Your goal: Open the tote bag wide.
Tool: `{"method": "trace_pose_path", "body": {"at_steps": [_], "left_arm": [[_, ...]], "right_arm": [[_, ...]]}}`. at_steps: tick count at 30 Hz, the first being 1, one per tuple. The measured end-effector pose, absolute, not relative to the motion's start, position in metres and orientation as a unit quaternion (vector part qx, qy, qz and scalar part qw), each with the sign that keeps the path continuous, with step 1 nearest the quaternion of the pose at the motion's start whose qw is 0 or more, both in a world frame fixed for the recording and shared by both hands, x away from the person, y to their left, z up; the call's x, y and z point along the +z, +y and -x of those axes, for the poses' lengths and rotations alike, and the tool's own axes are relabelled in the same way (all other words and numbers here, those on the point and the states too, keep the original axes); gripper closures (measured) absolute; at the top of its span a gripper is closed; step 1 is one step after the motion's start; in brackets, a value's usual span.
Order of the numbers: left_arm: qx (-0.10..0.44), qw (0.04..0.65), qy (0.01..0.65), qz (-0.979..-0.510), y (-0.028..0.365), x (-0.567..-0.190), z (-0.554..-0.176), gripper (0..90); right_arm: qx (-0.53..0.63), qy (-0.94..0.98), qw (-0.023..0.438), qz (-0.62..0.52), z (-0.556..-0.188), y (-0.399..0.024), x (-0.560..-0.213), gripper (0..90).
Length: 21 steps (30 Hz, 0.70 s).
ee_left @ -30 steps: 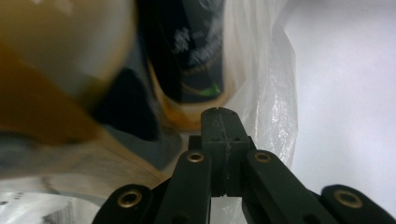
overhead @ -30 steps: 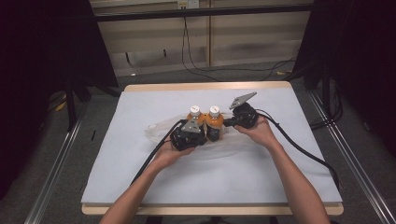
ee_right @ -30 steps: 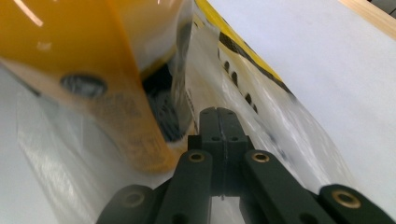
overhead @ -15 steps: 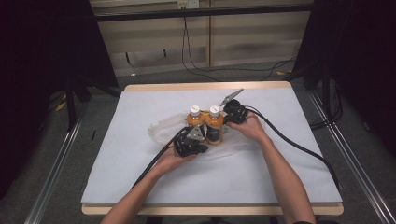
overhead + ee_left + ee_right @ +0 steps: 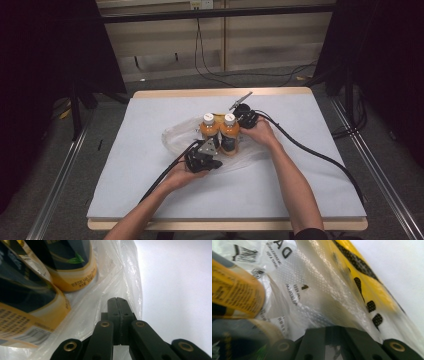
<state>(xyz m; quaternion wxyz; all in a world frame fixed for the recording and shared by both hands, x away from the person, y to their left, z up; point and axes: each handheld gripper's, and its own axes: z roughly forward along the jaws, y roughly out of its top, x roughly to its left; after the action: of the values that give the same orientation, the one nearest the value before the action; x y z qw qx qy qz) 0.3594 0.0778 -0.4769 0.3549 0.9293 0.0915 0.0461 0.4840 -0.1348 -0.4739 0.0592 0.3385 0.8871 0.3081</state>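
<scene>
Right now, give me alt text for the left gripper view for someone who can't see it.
The left gripper, jaws shut, pinches the edge of a clear plastic bag on a white table. Two bottles with orange and black labels stand in the bag at the left.

A rectangular wooden table (image 5: 150, 93) carries a pale grey-white cover sheet (image 5: 150, 175). It stands on grey carpet floor (image 5: 75, 150) between two metal floor rails (image 5: 55, 190). Beyond are a beige panelled wall (image 5: 270, 40), black cables (image 5: 210, 70) and black curtains (image 5: 45, 75).
</scene>
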Motion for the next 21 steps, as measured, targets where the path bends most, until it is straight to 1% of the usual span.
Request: {"method": "trace_pose_path", "body": {"at_steps": [3,9,10,15,18,21], "left_arm": [[0.032,0.351,0.083,-0.932,0.079,-0.476,-0.355,90.0],[0.029,0.343,0.073,-0.936,0.083,-0.474,-0.345,90.0],[0.026,0.359,0.075,-0.93,0.084,-0.477,-0.343,90.0],[0.014,0.364,0.069,-0.929,0.088,-0.477,-0.338,90.0],[0.009,0.361,0.067,-0.93,0.09,-0.477,-0.338,90.0],[0.016,0.352,0.057,-0.934,0.09,-0.475,-0.337,90.0]], "right_arm": [[0.3,0.886,0.068,-0.346,-0.488,-0.132,-0.473,90.0],[0.305,0.879,0.077,-0.358,-0.495,-0.13,-0.475,90.0],[0.307,0.877,0.077,-0.362,-0.496,-0.13,-0.475,90.0],[0.311,0.87,0.076,-0.375,-0.499,-0.13,-0.476,90.0],[0.306,0.869,0.089,-0.379,-0.502,-0.127,-0.476,90.0],[0.302,0.867,0.099,-0.384,-0.505,-0.124,-0.476,90.0]]}}
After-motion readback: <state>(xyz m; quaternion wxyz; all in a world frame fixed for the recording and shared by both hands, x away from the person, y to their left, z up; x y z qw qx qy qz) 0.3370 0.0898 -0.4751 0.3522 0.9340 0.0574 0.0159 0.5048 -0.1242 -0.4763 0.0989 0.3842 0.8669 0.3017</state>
